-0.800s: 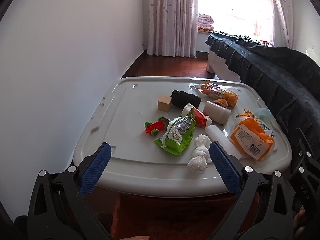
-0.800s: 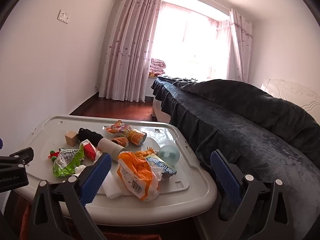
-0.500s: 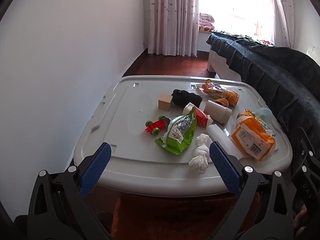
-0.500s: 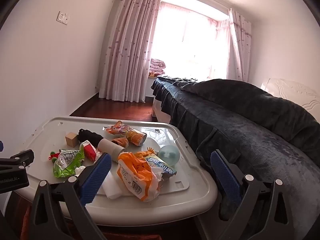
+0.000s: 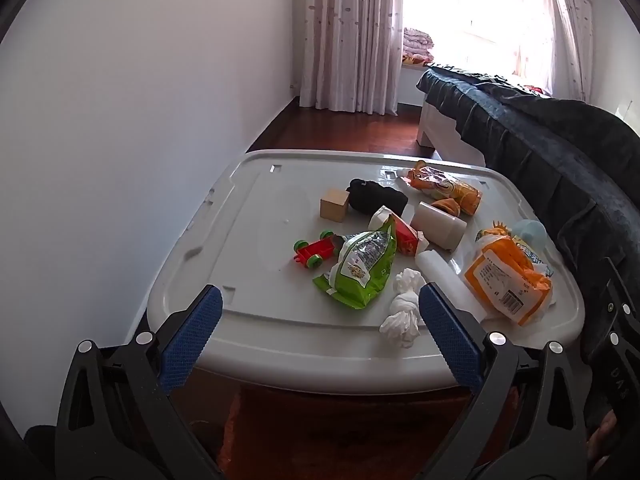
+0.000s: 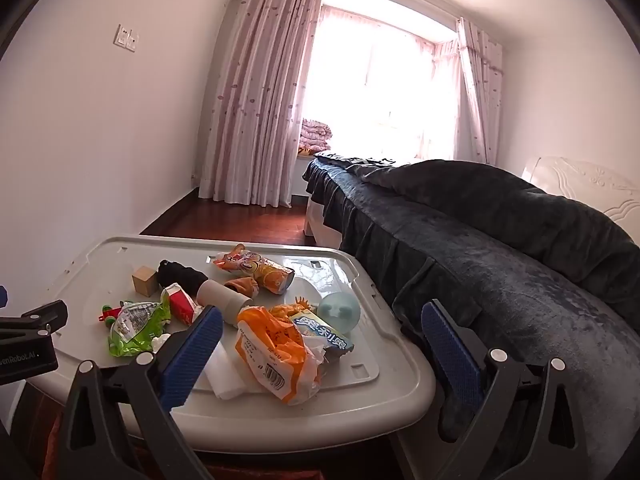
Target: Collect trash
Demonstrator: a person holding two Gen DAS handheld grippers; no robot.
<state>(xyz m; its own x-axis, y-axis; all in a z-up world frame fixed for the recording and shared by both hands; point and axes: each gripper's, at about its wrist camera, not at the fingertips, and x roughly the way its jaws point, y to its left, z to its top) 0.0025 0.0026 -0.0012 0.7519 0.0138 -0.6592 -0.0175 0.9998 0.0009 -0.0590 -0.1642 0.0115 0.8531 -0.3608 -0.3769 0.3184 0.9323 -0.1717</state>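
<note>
the left gripper (image 5: 318,322) stands wide and empty, short of the near rim of the grey lid (image 5: 248,240). against the views from a moment ago almost nothing differs: the framing is a touch shifted, both claws as wide as before, no trash lifted, so collecting has not begun. just ahead of its right finger lies the crumpled white tissue (image 5: 402,312), beyond it the green snack bag (image 5: 362,268). the right gripper (image 6: 320,342), also wide and empty, has the orange wrapper (image 6: 276,356) directly ahead. mixed in are a toy car (image 5: 314,252), a wooden block (image 5: 334,205) and a pale ball (image 6: 340,312), likely not trash, crowding the wrappers.
</note>
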